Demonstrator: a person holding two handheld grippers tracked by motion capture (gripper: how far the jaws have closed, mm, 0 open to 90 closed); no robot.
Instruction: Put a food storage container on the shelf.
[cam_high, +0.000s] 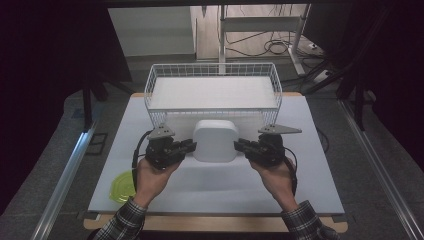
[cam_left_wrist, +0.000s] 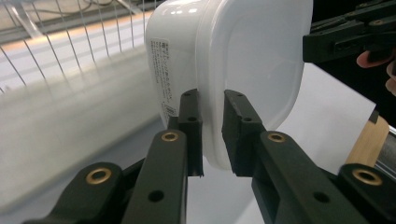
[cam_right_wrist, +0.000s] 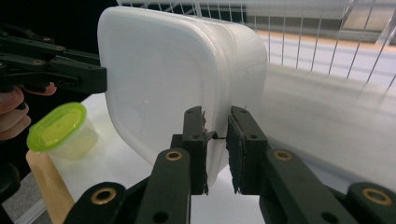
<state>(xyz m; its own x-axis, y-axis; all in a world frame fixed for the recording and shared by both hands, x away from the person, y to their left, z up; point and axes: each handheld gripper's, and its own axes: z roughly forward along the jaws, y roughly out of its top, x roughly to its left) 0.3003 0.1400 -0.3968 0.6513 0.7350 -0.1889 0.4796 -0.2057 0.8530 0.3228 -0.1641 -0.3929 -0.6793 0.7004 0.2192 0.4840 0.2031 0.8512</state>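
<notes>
Container (cam_high: 215, 140) just in front of basket (cam_high: 213, 69), lifted off surface (cam_high: 215, 185) | left hand-held gripper (cam_left_wrist: 212, 128) clamps its left rim, right hand-held gripper (cam_right_wrist: 215, 144) its right rim | done: two-sided grasp | left, likely: placing into basket

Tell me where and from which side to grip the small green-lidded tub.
Grip the green-lidded tub by its clear side walls just below the lid, coming from above with jaws straddling it. It stands upright near the table's front left corner, and its lid overhangs the body, giving a lip that would probably resist slipping.
</notes>
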